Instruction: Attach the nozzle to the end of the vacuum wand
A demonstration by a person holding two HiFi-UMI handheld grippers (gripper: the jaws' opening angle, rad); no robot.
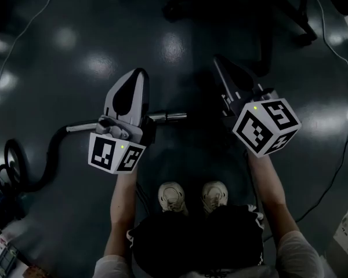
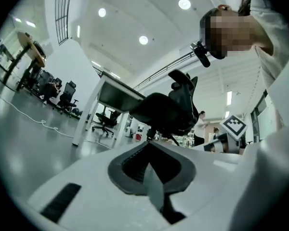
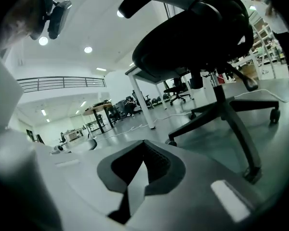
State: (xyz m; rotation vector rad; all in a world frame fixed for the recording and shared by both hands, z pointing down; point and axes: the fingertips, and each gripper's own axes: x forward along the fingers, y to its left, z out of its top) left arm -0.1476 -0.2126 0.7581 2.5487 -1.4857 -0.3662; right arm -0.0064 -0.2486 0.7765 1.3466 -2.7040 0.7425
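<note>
The vacuum wand lies on the floor below me with its hose. I see no nozzle on it, so I think the job is not done yet. My left tongs and right tongs are both squeezed together, holding nothing.

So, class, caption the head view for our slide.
Left gripper and right gripper, shut and empty, above the vacuum wand on the floor.

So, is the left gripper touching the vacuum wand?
Apart. The left gripper view shows the left gripper, tongs shut on nothing, facing an office chair; the vacuum wand lies on the floor.
</note>
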